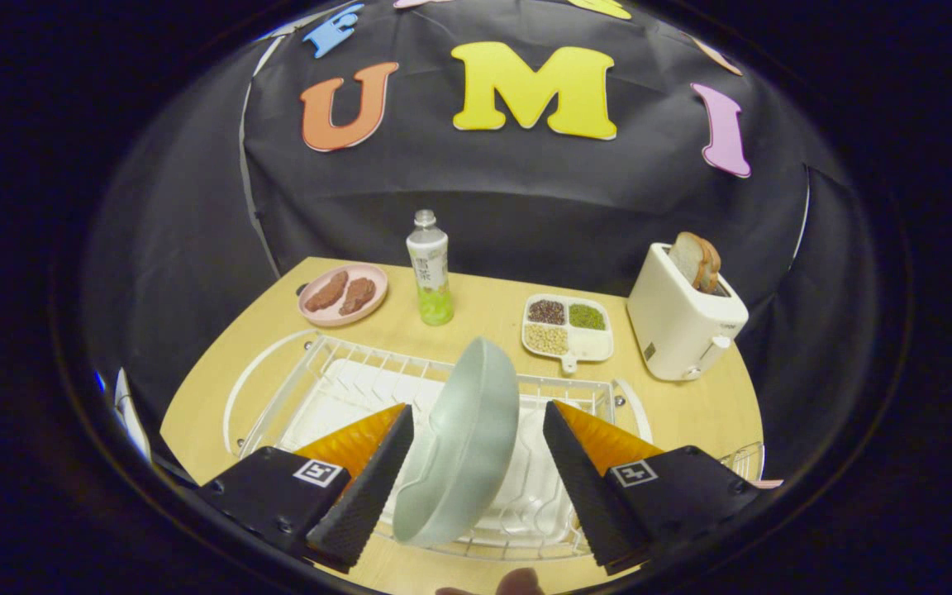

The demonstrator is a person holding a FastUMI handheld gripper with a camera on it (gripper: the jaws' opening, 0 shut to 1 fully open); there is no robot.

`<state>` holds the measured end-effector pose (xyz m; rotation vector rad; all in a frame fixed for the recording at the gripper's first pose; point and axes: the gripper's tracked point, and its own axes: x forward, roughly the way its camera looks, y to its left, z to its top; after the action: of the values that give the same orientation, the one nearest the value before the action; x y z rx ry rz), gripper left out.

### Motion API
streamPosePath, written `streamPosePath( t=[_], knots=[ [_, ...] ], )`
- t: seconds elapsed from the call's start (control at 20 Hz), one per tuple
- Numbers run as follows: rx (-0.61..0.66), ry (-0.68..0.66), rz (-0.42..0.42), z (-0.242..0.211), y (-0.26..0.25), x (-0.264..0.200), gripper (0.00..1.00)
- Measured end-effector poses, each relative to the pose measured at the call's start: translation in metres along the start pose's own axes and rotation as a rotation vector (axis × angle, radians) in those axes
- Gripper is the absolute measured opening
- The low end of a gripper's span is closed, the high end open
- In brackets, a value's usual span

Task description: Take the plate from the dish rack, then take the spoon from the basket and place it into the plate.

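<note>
My tongs (pixel 476 450) are spread wide around the plate (pixel 464 446) standing upright in the dish rack (pixel 327 372), gripping nothing.

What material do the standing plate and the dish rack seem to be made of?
The plate, upright between the open gripper fingers, looks like matte grey-green plastic or glazed ceramic: smooth, with a soft sheen and no pattern. The dish rack looks like white coated metal wire: thin bars over a white tray.
</note>
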<state>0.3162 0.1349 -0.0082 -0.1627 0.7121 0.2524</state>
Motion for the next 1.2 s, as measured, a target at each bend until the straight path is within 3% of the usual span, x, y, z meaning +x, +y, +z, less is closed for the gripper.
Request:
streamPosePath(
  t=[0.15,0.4,0.5,0.55,1.0,1.2],
  knots=[
    [0.027,0.064,0.000,-0.007,0.006,0.015,0.95],
    [0.079,0.179,-0.057,-0.029,0.014,0.026,0.77],
    [0.075,0.210,-0.116,-0.033,0.015,0.028,0.64],
    [0.072,0.220,-0.148,-0.033,0.015,0.027,0.50],
    [-0.065,0.162,-0.368,-0.002,0.009,-0.001,0.39],
    [-0.034,0.068,-0.341,0.004,0.004,-0.032,0.38]
  ],
)
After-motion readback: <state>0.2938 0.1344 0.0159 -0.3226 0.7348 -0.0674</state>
